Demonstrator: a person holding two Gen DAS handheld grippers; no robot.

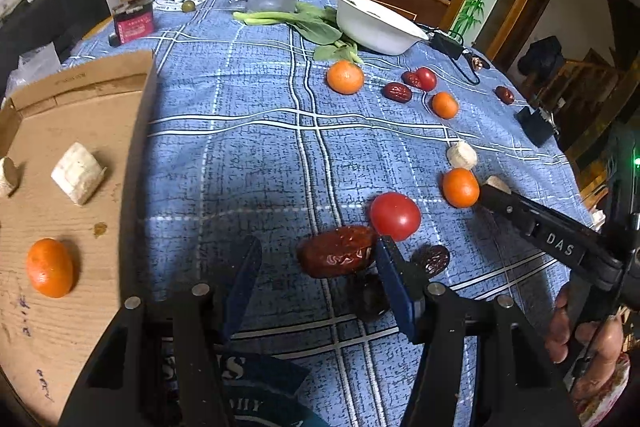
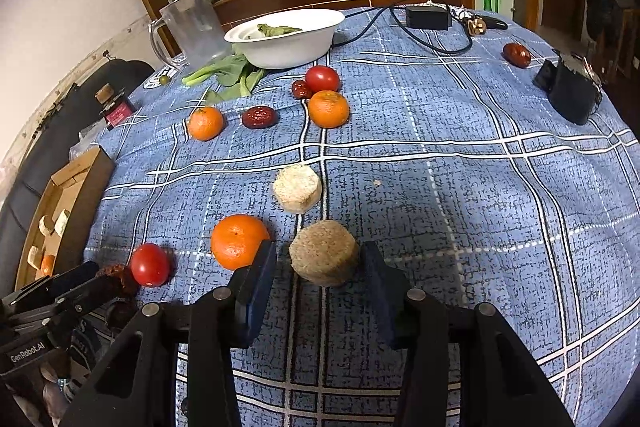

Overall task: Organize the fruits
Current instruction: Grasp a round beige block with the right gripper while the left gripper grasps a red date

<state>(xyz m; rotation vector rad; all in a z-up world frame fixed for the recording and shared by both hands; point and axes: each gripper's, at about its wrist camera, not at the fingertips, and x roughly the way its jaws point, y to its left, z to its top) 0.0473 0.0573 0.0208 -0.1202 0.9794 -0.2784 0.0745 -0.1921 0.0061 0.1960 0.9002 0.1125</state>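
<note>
1. Step in hand, as judged: two pickups are being set up on the blue checked counter (image 1: pixel 280 155), and both should be closed slowly and squarely, since a round or wrinkled piece is likely to roll out of a skewed pinch.
2. Left claw (image 1: pixel 316 259), low in the left wrist view: it is spread, with nothing pinched. A wrinkled red date (image 1: pixel 338 255) lies between its blue pads, close against the right pad, well clear of the left one. The claw is best shifted rightward so the date is centred before closing.
3. A red tomato (image 1: pixel 395 215) sits just above and right of the date, touching or nearly so; it could be nudged.
4. Right claw (image 2: pixel 318 263), low centre of the right wrist view: partly spread around a tan round chunk (image 2: pixel 325 258), the pads close beside it; whether they press on it cannot be told.
5. An orange (image 2: pixel 239 241) touches the left pad's outer side and may be pushed.
6. A cardboard tray (image 1: pixel 80 131) at the left of the left wrist view already holds an orange and pale chunks.
</note>
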